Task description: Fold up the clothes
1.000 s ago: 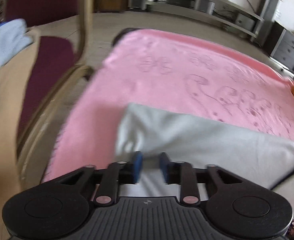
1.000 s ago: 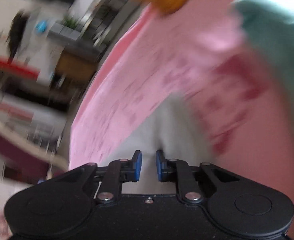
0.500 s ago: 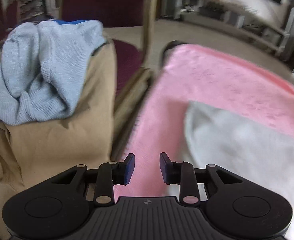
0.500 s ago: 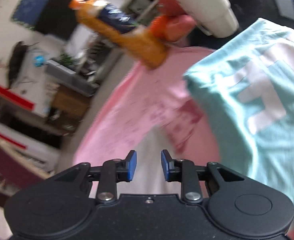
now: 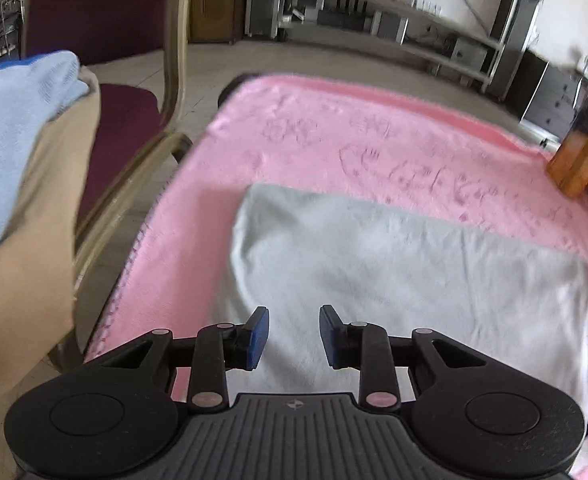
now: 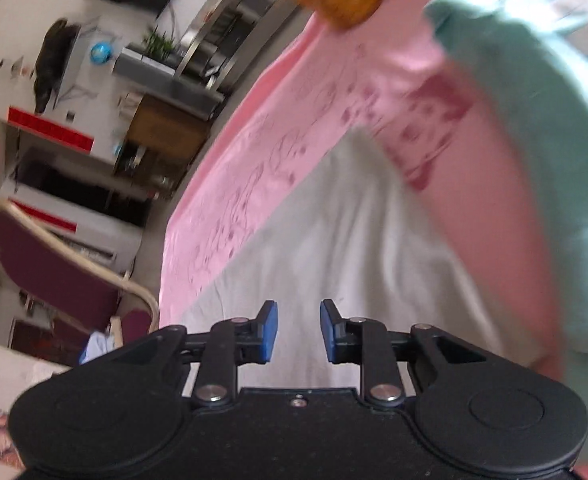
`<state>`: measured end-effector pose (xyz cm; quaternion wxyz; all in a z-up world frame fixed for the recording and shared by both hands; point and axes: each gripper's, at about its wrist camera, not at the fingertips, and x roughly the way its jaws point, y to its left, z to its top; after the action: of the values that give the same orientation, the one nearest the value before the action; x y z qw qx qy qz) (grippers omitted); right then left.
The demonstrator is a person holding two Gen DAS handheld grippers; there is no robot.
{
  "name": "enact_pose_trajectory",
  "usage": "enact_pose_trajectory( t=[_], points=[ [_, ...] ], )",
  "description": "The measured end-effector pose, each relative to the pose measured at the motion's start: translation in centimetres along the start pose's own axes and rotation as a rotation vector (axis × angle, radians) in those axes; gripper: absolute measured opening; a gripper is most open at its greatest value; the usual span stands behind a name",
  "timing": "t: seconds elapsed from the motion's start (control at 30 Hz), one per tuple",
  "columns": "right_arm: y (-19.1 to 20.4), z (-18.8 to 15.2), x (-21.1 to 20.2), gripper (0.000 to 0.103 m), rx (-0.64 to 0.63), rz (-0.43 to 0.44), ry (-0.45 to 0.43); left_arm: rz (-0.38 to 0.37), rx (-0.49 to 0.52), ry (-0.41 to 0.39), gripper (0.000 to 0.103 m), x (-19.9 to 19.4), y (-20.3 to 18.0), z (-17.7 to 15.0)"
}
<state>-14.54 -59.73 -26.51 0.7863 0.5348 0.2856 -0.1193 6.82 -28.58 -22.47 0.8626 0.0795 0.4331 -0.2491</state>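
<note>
left wrist: left gripper (image 5: 294, 334) fingers spread, holding nothing, above near edge of folded white garment (image 5: 394, 272) lying flat on pink blanket (image 5: 334, 140) over worktop; chair (image 5: 133, 112) at left carries tan and blue clothes (image 5: 13, 120) | right wrist: right gripper (image 6: 298, 330) fingers spread, empty, over white garment (image 6: 334, 248); teal shirt (image 6: 542, 128) at right on blanket (image 6: 285, 120)

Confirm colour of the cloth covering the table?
Pink blanket with a faint darker floral print; clearest in the left wrist view.
</note>
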Motion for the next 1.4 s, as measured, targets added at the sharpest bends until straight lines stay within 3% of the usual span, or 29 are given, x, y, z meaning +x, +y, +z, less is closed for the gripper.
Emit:
enact_pose_trajectory(
  t=[0.07, 0.13, 0.3, 0.37, 0.47, 0.53, 0.57, 0.6, 0.67, 0.8, 0.87, 1.0, 1.13, 1.2, 1.4],
  points=[
    [-0.4, 0.1, 0.8, 0.024, 0.016, -0.009, 0.013, 0.037, -0.013, 0.032, 0.028, 1.1, 0.3, -0.2],
    [-1.3, 0.1, 0.6, 0.018, 0.035, -0.046, 0.004, 0.072, -0.027, 0.045, 0.029, 1.4, 0.9, -0.3],
    [-5.0, 0.7, -3.4, 0.005, 0.165, -0.119, -0.146, 0.175, -0.136, 0.067, 0.036, 0.8, 4.4, -1.0],
    [-5.8, 0.6, -4.7, 0.001, 0.166, -0.172, -0.189, 0.208, -0.124, 0.067, 0.036, 0.5, 4.7, -1.3],
    [-5.0, 0.1, -5.2, 0.0, 0.052, -0.279, -0.195, 0.272, -0.084, 0.065, 0.037, -0.2, 4.5, -1.9],
    [-3.9, -0.6, -5.7, 0.005, -0.031, -0.345, -0.206, 0.335, -0.065, 0.074, 0.031, -0.8, 4.6, -2.3],
    [-3.3, -1.0, -6.2, 0.014, -0.066, -0.376, -0.218, 0.365, -0.066, 0.08, 0.03, -1.1, 4.9, -2.5],
    [-2.8, -1.4, -6.8, 0.019, -0.094, -0.393, -0.235, 0.358, -0.082, 0.067, 0.027, -1.7, 5.2, -2.6],
    [-1.9, -2.0, -8.1, 0.019, -0.123, -0.369, -0.266, 0.339, -0.116, 0.039, 0.026, -3.1, 5.9, -2.8],
    [-1.4, -2.7, -9.5, 0.024, -0.089, -0.207, -0.257, 0.223, -0.143, -0.012, 0.026, -4.5, 5.9, -3.0],
    [-1.6, -2.6, -8.5, 0.024, -0.051, -0.123, -0.209, 0.151, -0.134, -0.02, 0.026, -4.2, 5.3, -2.8],
    [-2.7, -1.8, -4.3, 0.024, 0.075, 0.075, -0.046, 0.134, -0.075, 0.014, 0.026, -2.6, 3.7, -2.9],
    [-3.2, -1.5, -2.4, 0.024, 0.063, -0.009, 0.003, 0.118, -0.017, 0.049, 0.033, -1.0, 2.1, -3.1],
    [-3.7, -1.5, -2.5, 0.01, 0.071, -0.055, 0.007, 0.142, 0.022, 0.054, 0.035, -1.1, 2.0, -3.4],
    [-4.6, -2.8, -6.9, 0.005, 0.115, -0.265, -0.064, 0.22, 0.013, 0.149, 0.036, -3.6, 3.4, -5.5]
  ],
)
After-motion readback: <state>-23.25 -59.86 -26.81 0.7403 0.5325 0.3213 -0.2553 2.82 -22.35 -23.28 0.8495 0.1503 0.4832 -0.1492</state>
